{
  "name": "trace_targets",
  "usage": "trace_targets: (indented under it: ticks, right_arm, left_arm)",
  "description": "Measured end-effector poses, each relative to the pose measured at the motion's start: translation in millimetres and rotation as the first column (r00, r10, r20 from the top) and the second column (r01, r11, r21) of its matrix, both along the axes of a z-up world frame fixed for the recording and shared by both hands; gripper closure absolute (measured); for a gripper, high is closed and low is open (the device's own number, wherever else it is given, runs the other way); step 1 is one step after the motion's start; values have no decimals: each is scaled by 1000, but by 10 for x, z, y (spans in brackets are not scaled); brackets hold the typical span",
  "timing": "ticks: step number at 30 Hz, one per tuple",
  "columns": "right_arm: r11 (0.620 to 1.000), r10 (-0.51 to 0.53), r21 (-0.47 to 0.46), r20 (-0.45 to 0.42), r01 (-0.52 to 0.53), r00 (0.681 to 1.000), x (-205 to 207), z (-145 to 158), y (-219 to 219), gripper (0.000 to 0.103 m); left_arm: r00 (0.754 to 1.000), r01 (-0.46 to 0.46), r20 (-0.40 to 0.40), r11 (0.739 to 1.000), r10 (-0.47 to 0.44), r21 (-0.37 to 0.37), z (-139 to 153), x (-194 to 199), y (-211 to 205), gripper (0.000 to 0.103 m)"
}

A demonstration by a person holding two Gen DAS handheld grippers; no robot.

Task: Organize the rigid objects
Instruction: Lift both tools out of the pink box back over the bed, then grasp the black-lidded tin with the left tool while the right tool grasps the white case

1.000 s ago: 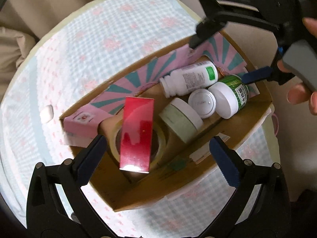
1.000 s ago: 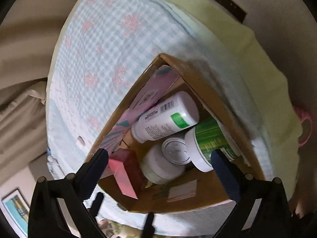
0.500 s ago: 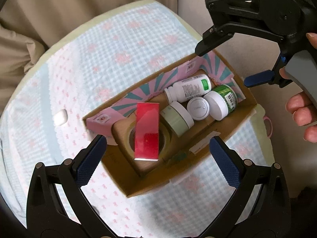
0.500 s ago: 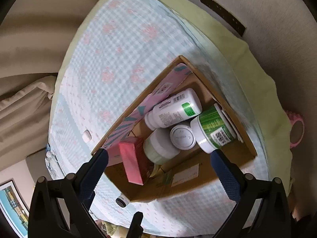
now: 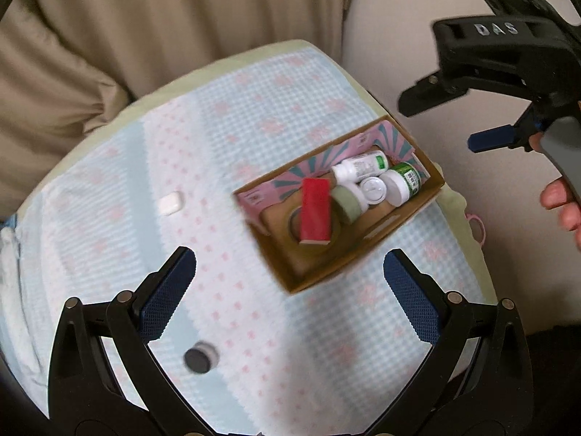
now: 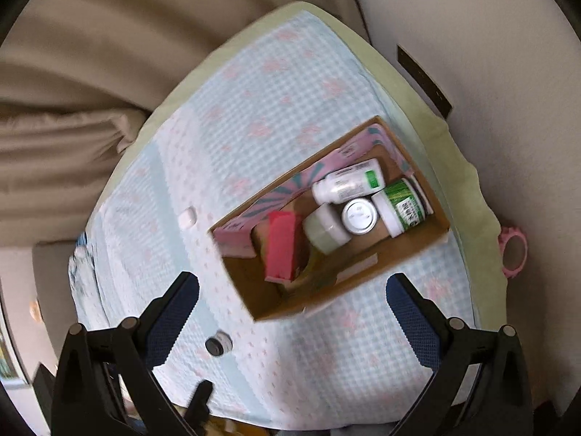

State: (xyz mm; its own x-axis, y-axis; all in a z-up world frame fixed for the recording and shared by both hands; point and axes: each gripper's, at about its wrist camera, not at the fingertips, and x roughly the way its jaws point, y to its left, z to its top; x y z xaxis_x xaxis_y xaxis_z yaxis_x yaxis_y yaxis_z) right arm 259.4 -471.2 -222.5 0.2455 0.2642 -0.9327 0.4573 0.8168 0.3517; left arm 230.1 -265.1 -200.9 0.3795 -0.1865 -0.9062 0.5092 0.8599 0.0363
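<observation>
Left gripper point(image 5: 290, 290): spread, empty.
Right gripper point(image 6: 292, 310): spread, empty.
Small bottle point(image 5: 200, 359): lay on cloth between the left fingers; seemed light, rigid, slippery; best pinched across its body.
Cardboard box point(image 5: 366, 250): beyond both grippers.

Red box point(image 5: 315, 214); green-labelled bottle point(image 5: 403, 184); brown carton point(image 5: 366, 254); blue-checked, pink-flowered cloth point(image 5: 254, 109).

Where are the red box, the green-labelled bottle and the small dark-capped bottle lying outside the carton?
red box point(image 5: 315, 211), left wrist view, middle of its top face
green-labelled bottle point(image 6: 403, 203), right wrist view, its green label
dark-capped bottle point(image 5: 199, 359), left wrist view, its dark cap
</observation>
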Motion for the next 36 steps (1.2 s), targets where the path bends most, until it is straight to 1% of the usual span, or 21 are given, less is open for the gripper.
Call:
trace_targets:
  ticks: [3, 4, 6, 7, 8, 10, 13, 16, 18, 19, 21, 23, 27, 29, 30, 31, 33, 34, 36]
  right_arm:
    - [999, 32, -41, 40, -30, 999, -137, 252, 316, 0]
    - [996, 63, -62, 51, -60, 997, -184, 343, 460, 0]
    - [988, 115, -110, 58, -109, 992, -233, 457, 684, 0]
    - [976, 153, -167, 68, -140, 986, -270, 534, 834, 0]
    - [965, 182, -206, 77, -163, 980, -297, 587, 944, 0]
    - [938, 249, -272, 103, -214, 963, -352, 685, 1218, 0]
    - [907, 335, -317, 141, -278, 931, -389, 749, 1537, 0]
    - [871, 433, -338, 180, -358, 883, -404, 744, 1885, 0]
    - [848, 480, -353, 190, -396, 857, -403, 730, 2053, 0]
    - [831, 510, -363, 199, -421, 837, -393, 704, 2159, 0]
    - [809, 547, -379, 205, -449, 812, -371, 665, 2301, 0]
    - [779, 587, -402, 197, -481, 786, -319, 588, 2443, 0]
    - [731, 661, -384, 193, -564, 725, -166, 377, 2634, 0]
    - [696, 708, -370, 204, -616, 676, -79, 249, 2718, 0]
    - [681, 724, -367, 208, -634, 658, -44, 200, 2747, 0]
    - [654, 751, -364, 208, -663, 626, 24, 102, 2794, 0]
    - [611, 788, -371, 198, -700, 583, 122, -41, 2860, 0]
    - [572, 818, -375, 185, -730, 545, 202, -160, 2908, 0]
    - [513, 856, -383, 161, -768, 492, 313, -334, 2977, 0]
  left_arm:
    - [999, -24, 46, 1000, 23, 12, 203, -143, 327, 0]
    - [998, -35, 58, 999, 34, 3, 268, -188, 453, 0]
    - [996, -61, 61, 997, 64, -50, 376, -268, 766, 0]
    - [995, -72, 59, 995, 76, -68, 404, -288, 873, 0]
    - [993, -92, 61, 992, 97, -82, 432, -325, 1018, 0]
    - [987, -134, 79, 987, 141, -87, 474, -389, 1271, 0]
    - [973, -199, 104, 976, 208, -91, 495, -485, 1612, 0]
    - [952, -277, 104, 954, 288, -112, 455, -572, 1972, 0]
    - [939, -317, 105, 942, 328, -113, 414, -620, 2149, 0]
    - [931, -338, 106, 935, 349, -111, 383, -645, 2244, 0]
    - [917, -375, 104, 921, 385, -108, 302, -701, 2423, 0]
    - [906, -402, 105, 911, 411, -93, 208, -734, 2528, 0]
    - [885, -452, 89, 890, 456, -66, -52, -793, 2651, 0]
    - [874, -477, 70, 877, 481, -65, -225, -830, 2682, 0]
    - [869, -488, 58, 870, 492, -65, -320, -850, 2693, 0]
    - [862, -502, 42, 862, 505, -64, -437, -863, 2694, 0]
    - [847, -530, 7, 846, 531, -63, -726, -890, 2680, 0]
    - [840, -542, -7, 838, 543, -63, -869, -905, 2664, 0]
    - [831, -557, -26, 829, 556, -58, -1113, -929, 2623, 0]
